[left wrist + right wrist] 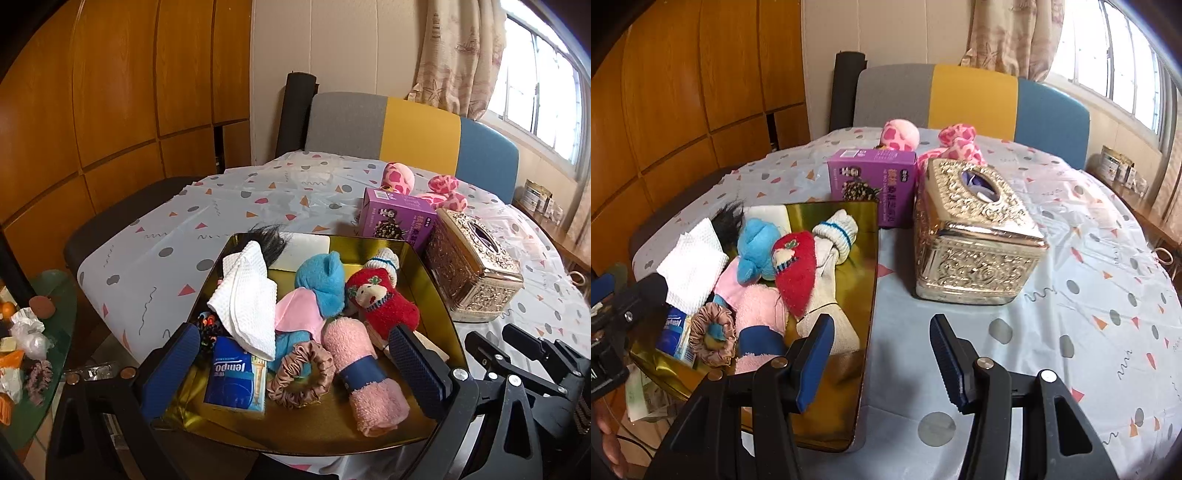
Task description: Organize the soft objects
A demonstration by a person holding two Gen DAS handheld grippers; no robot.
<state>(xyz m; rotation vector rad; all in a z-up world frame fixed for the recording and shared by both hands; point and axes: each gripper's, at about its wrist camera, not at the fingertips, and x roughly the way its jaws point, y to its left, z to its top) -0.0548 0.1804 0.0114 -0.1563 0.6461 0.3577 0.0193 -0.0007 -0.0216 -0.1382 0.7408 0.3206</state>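
Nearest your left tool [301, 363] is the rolled pink towel [364, 376] with its dark blue band, lying in the gold tray [439, 295] just beside a brown scrunchie [301, 374] and a blue Tempo tissue pack [236, 380]. Your left tool is spread wide over the tray's near end and has hold of nothing. Further in you have a white waffle cloth [245, 301], a blue plush [323, 282] on pink fabric, and a red knitted doll [380, 299]. Something dark and furry [269, 238] sits at the far rim; what it is you cannot make out from here.

Your right tool [882, 360] is also wide open and empty, straddling the tray's right edge [871, 295] above the patterned surface [1089, 295]. Right of the tray stands an ornate gold tissue box [971, 236], touching or nearly touching a purple carton [873, 181]. Behind them lie two pink spotted plush pieces [901, 134].
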